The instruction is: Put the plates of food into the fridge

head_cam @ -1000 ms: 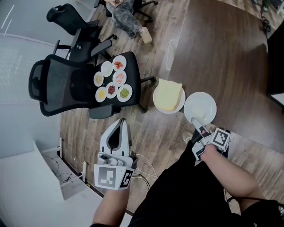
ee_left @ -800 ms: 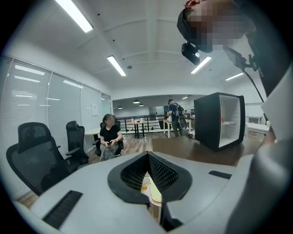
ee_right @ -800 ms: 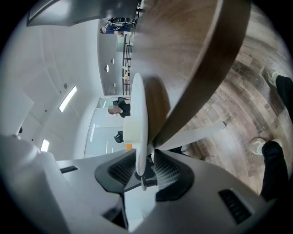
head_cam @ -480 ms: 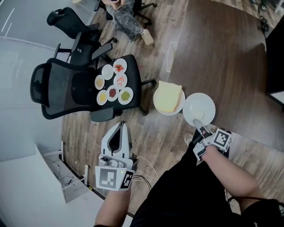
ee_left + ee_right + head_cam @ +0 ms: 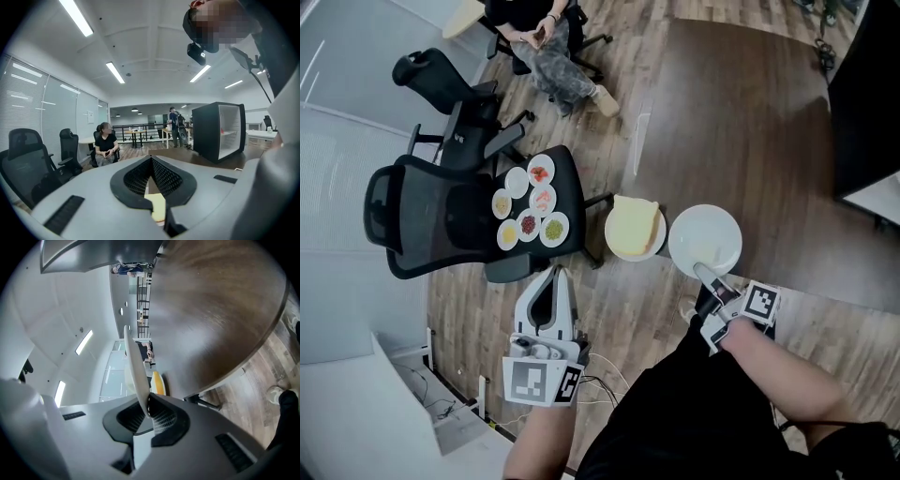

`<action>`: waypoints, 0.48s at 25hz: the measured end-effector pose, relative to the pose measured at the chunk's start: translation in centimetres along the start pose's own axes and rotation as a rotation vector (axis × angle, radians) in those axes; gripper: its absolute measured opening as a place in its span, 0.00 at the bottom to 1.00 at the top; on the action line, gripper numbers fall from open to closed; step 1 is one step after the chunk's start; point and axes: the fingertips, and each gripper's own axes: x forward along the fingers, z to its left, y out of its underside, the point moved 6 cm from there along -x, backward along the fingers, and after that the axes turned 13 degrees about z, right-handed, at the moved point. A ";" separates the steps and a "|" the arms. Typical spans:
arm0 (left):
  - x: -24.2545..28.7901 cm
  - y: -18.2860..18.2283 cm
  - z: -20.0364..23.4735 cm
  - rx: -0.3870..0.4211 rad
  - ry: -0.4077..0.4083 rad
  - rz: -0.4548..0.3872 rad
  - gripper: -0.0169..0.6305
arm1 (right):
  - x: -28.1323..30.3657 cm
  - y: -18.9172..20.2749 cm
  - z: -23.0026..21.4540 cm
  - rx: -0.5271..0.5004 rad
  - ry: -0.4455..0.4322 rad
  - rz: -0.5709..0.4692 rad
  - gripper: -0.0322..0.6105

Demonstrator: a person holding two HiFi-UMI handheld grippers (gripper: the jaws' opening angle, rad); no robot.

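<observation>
My right gripper (image 5: 705, 272) has just closed and is shut on the near rim of a white plate (image 5: 705, 239). In the right gripper view the plate (image 5: 133, 362) stands edge-on between the jaws of the right gripper (image 5: 147, 401). Just left of it lies a second plate with a yellow slab of food (image 5: 635, 228), which shows through the jaws in both gripper views (image 5: 158, 383) (image 5: 157, 206). My left gripper (image 5: 555, 272) (image 5: 151, 158) is shut and empty, pointing towards the chair. Several small plates of food (image 5: 530, 202) sit on a black office chair (image 5: 431, 211).
A dark wooden table (image 5: 750, 122) lies ahead to the right. The black fridge (image 5: 219, 131) stands open with a white inside, and also shows at the head view's right edge (image 5: 867, 112). A person sits on a chair (image 5: 539, 37). Another stands far off (image 5: 177, 126).
The white plate has come up with the right gripper and shifted left in the picture. The left gripper has risen a little. The chair and its plates now sit lower in view.
</observation>
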 end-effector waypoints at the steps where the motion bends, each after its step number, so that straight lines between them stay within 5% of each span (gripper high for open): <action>1: 0.3 -0.4 -0.4 0.002 0.008 -0.010 0.03 | -0.4 -0.3 0.5 -0.003 -0.004 -0.003 0.08; 12: 3.8 -6.0 -5.4 0.035 0.130 -0.100 0.03 | -6.3 -3.7 6.4 -0.044 -0.034 -0.064 0.08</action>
